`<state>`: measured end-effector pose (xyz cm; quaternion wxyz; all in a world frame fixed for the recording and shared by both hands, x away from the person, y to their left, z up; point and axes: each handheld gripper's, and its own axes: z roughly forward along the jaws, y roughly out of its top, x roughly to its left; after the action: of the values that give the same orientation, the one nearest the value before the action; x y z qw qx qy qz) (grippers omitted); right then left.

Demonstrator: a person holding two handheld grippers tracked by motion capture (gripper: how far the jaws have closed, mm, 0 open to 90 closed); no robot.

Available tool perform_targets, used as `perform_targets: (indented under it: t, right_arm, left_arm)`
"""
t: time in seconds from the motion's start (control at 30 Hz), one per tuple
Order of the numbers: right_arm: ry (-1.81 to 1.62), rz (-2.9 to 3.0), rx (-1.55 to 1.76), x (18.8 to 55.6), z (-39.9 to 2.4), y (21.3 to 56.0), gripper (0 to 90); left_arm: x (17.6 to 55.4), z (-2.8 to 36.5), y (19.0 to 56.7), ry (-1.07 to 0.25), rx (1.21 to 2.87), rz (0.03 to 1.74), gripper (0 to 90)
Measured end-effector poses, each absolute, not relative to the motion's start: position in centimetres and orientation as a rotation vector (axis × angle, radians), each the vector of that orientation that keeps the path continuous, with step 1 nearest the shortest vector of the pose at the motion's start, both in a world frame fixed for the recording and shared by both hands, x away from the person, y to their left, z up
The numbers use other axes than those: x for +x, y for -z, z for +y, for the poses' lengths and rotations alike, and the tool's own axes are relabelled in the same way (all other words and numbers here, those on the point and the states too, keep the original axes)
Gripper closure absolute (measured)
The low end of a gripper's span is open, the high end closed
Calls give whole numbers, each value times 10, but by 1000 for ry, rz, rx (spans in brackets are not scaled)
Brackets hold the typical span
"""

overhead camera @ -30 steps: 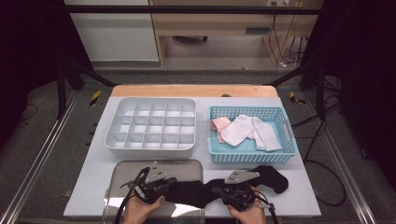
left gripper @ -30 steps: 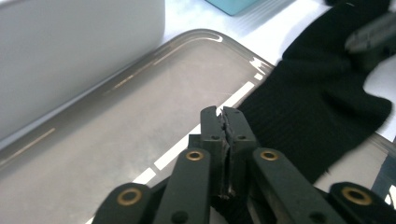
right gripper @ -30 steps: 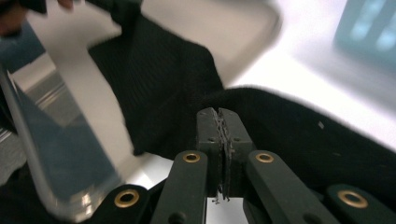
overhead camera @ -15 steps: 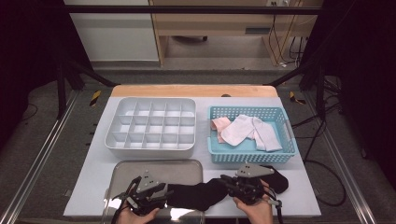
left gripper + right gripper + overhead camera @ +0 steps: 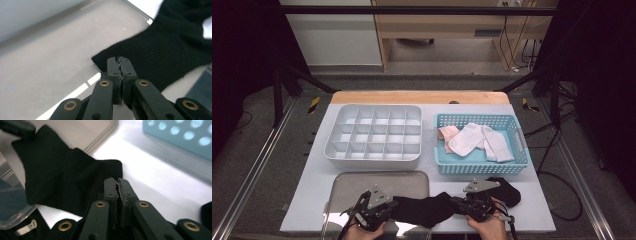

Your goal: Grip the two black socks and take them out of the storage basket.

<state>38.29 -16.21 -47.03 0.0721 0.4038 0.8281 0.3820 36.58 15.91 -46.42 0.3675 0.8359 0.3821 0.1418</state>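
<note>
A black sock [image 5: 427, 209] lies stretched across the table's front edge, its left end on the metal tray [image 5: 362, 182]. My left gripper [image 5: 393, 206] holds that left end. In the left gripper view its jaws [image 5: 120, 60] have just been closing and now pinch the sock's edge [image 5: 162, 50] over the tray [image 5: 50, 62]. My right gripper [image 5: 457, 203] grips the sock's right end. In the right gripper view its jaws [image 5: 117, 181] have also just been closing, and the folded fabric [image 5: 62, 177] bunches between them.
A second black sock [image 5: 508, 191] lies just right of my right hand. Behind are a white compartment box [image 5: 373, 136] and a blue basket [image 5: 522, 150] holding white and pink socks [image 5: 472, 139]. The basket's wall [image 5: 180, 135] stands close ahead of my right gripper.
Both hands stay almost where they were at the front edge. The right gripper has edged slightly right, and the black sock lies a little more drawn out between the two grippers.
</note>
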Motion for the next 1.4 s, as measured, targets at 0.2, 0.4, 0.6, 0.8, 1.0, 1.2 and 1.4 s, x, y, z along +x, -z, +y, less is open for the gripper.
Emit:
perform_targets:
  t: [0.2, 0.4, 0.6, 0.8, 1.0, 1.2, 1.4]
  right_arm:
    - [-1176, 2510, 1230, 384, -161, 473, 771]
    - [-1208, 2343, 1268, 383, -175, 463, 750]
    - [-1121, 2356, 1299, 386, -181, 474, 749]
    - [-1104, 2425, 1280, 382, -176, 479, 803]
    - [-1098, 2422, 1263, 380, -176, 470, 885]
    - [-1047, 2243, 1297, 381, -191, 459, 880]
    - [-1007, 2296, 1308, 383, -188, 467, 802]
  left_arm:
    - [378, 168, 461, -396, 2094, 977, 866]
    - [370, 179, 462, -383, 2071, 1012, 703]
    - [363, 179, 469, -337, 2102, 1027, 683]
    - [361, 171, 470, -377, 2133, 1038, 808]
    - [364, 174, 469, -369, 2123, 1033, 872]
    - [365, 173, 467, -364, 2116, 1006, 875]
    - [369, 172, 467, -397, 2110, 978, 858]
